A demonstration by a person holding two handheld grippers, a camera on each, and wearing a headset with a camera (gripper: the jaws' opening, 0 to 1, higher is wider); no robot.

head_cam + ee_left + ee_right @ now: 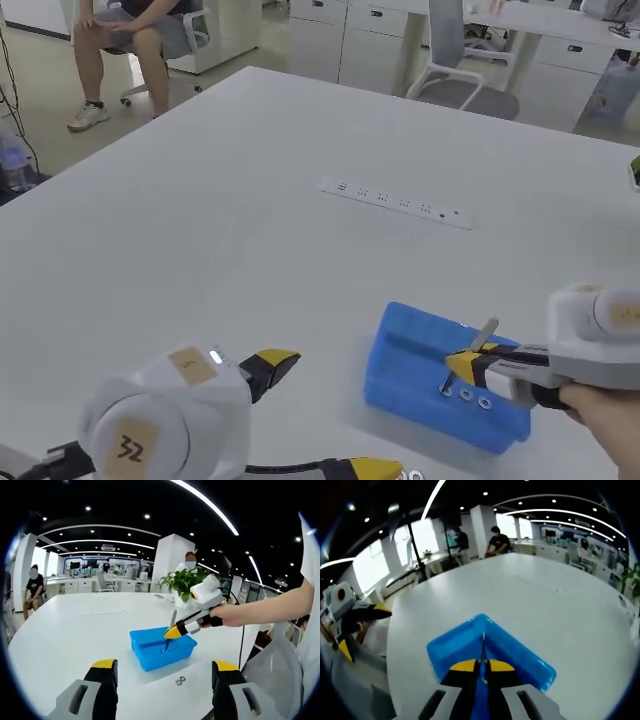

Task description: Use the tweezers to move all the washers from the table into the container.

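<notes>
Tweezers [483, 647] in right tool [482, 667], tips inside blue container [455, 640], beside washers [476, 398]

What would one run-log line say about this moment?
right tongs: shut on tweezers, over blue container | left tongs: open, empty | washers: two on table

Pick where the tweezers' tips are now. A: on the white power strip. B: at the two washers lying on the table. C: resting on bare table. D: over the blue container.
D: the right gripper holds the tweezers with their tips pointing down into the blue container.
</notes>
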